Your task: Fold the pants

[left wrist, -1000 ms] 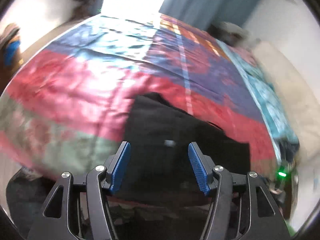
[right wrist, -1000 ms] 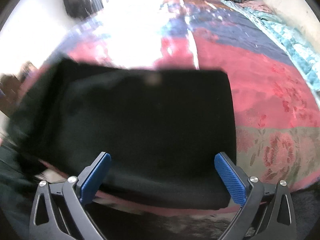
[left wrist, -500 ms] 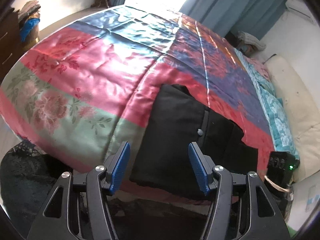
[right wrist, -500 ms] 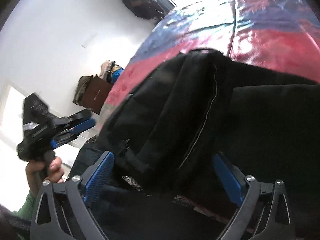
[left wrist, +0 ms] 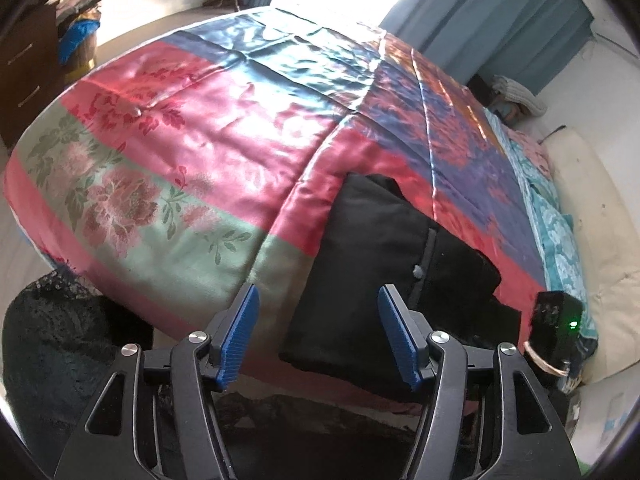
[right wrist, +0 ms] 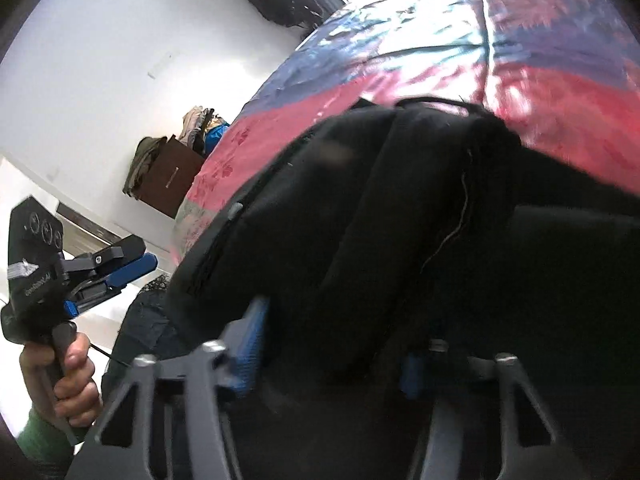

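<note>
The black pants [left wrist: 384, 264] lie folded into a compact block on the bed, near its front edge, on the red band of a satin floral quilt [left wrist: 224, 148]. A dark button shows beside a seam on the upper layer.

The left tool [left wrist: 318, 334] hangs above the front edge of the bed, tilted down, with its blue pads [left wrist: 240, 334] standing well apart and its jaws opening slightly. Nothing is gripped: the near left corner of the pants lies beyond and below the gap between the pads, and the left pad sits over bare quilt. Just to the right of this tool, at the far side of the pants, the black body of the right tool shows with a small green light.

In the right wrist view the right tool [right wrist: 332, 354] is blurred and its jaws are closing, with thick folds of the black pants [right wrist: 400, 216] bunched between the blue pads [right wrist: 250, 350]. The cloth fills the gap and hides most of the right pad, so I cannot tell whether the pads press on it. A pale loose thread hangs down the folds ahead of the tool. To its left, the left tool [right wrist: 132, 268] is held in a hand [right wrist: 66, 384] with a green sleeve [right wrist: 40, 446]; beyond it stands a brown cabinet [right wrist: 168, 180] piled with clothes against the white wall.
</note>
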`<move>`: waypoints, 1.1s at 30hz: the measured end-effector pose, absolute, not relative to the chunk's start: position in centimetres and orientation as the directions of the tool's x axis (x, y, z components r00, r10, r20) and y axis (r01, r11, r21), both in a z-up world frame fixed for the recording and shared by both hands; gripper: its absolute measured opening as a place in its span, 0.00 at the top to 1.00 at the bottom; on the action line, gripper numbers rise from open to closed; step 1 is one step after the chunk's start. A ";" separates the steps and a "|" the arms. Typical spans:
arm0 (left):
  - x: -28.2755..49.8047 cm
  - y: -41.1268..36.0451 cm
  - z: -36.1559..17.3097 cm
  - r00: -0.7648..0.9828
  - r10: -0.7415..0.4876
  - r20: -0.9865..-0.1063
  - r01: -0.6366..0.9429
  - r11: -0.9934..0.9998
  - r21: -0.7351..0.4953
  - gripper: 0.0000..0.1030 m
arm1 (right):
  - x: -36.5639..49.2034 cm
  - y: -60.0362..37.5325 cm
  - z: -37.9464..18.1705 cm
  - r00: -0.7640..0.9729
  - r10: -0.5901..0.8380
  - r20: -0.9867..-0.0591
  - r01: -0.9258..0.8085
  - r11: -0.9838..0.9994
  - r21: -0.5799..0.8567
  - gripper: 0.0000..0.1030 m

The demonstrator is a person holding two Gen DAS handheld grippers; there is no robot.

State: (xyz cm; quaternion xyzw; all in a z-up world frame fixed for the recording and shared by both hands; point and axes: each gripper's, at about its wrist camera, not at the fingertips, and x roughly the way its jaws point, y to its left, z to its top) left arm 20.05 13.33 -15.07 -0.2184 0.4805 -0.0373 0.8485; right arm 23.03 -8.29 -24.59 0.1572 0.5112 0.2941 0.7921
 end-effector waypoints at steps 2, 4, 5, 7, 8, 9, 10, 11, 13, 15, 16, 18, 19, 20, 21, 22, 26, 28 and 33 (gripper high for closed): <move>20.1 13.5 -14.9 0.542 -0.266 -0.798 -0.150 0.903 -0.402 0.35 | 23.2 -8.3 -23.6 0.304 0.645 -0.701 -0.296 0.763 0.574 0.75; 20.1 13.8 -14.7 0.547 -0.262 -0.795 -0.158 0.900 -0.406 0.35 | 23.3 -8.9 -22.7 0.296 0.690 -0.660 -0.260 0.724 0.639 0.79; 20.2 14.1 -14.6 0.550 -0.259 -0.793 -0.168 0.897 -0.410 0.35 | 23.4 -9.3 -22.3 0.292 0.714 -0.636 -0.246 0.699 0.672 0.80; 20.2 14.5 -14.3 0.559 -0.257 -0.788 -0.175 0.893 -0.415 0.35 | 23.8 -10.1 -21.5 0.289 0.769 -0.570 -0.213 0.632 0.745 0.81; 20.1 14.7 -14.1 0.566 -0.253 -0.784 -0.178 0.892 -0.416 0.35 | 24.1 -10.6 -20.6 0.293 0.797 -0.528 -0.197 0.591 0.782 0.81; 20.1 14.8 -13.9 0.571 -0.250 -0.782 -0.179 0.892 -0.415 0.34 | 24.1 -11.4 -20.1 0.299 0.816 -0.495 -0.188 0.559 0.808 0.81; 20.0 14.9 -13.8 0.575 -0.247 -0.780 -0.178 0.893 -0.414 0.32 | 24.3 -12.3 -19.3 0.311 0.835 -0.455 -0.179 0.521 0.835 0.81; 20.0 15.0 -13.6 0.579 -0.243 -0.778 -0.179 0.893 -0.412 0.32 | 24.3 -13.0 -18.9 0.318 0.847 -0.427 -0.176 0.495 0.851 0.81; 20.0 15.2 -13.6 0.582 -0.242 -0.776 -0.180 0.893 -0.413 0.32 | 24.1 -14.8 -17.9 0.336 0.864 -0.376 -0.173 0.449 0.877 0.81; 19.9 15.2 -13.8 0.579 -0.245 -0.777 -0.180 0.892 -0.415 0.32 | 24.1 -16.9 -17.1 0.357 0.868 -0.346 -0.163 0.422 0.892 0.82; 19.9 15.1 -13.9 0.578 -0.247 -0.778 -0.180 0.891 -0.416 0.32 | 24.0 -18.0 -16.8 0.366 0.867 -0.339 -0.153 0.415 0.897 0.82; 19.9 14.7 -14.1 0.570 -0.253 -0.781 -0.175 0.892 -0.416 0.32 | 23.8 -19.9 -16.6 0.379 0.863 -0.333 -0.136 0.408 0.903 0.82; 19.9 14.5 -14.2 0.567 -0.255 -0.783 -0.171 0.893 -0.415 0.32 | 23.6 -21.1 -16.6 0.391 0.856 -0.339 -0.124 0.414 0.902 0.82; 19.9 14.1 -14.2 0.565 -0.259 -0.784 -0.163 0.896 -0.413 0.32 | 23.1 -22.4 -16.5 0.399 0.849 -0.346 -0.119 0.422 0.899 0.82; 19.8 13.8 -14.1 0.564 -0.261 -0.784 -0.155 0.898 -0.411 0.32 | 22.9 -23.4 -16.5 0.406 0.843 -0.353 -0.116 0.431 0.895 0.82; 19.8 13.5 -14.0 0.564 -0.263 -0.783 -0.146 0.901 -0.408 0.32 | 22.5 -24.3 -16.4 0.413 0.834 -0.366 -0.115 0.446 0.887 0.82; 19.8 11.6 -13.4 0.563 -0.267 -0.782 -0.094 0.920 -0.381 0.32 | 20.9 -28.7 -17.2 0.451 0.784 -0.426 -0.058 0.502 0.863 0.82; 19.9 10.8 -13.3 0.560 -0.274 -0.782 -0.076 0.923 -0.378 0.32 | 20.4 -30.5 -18.0 0.461 0.763 -0.453 -0.025 0.521 0.853 0.82; 20.1 8.4 -12.7 0.551 -0.293 -0.782 -0.023 0.931 -0.365 0.32 | 19.9 -33.1 -19.8 0.485 0.749 -0.451 0.036 0.498 0.866 0.82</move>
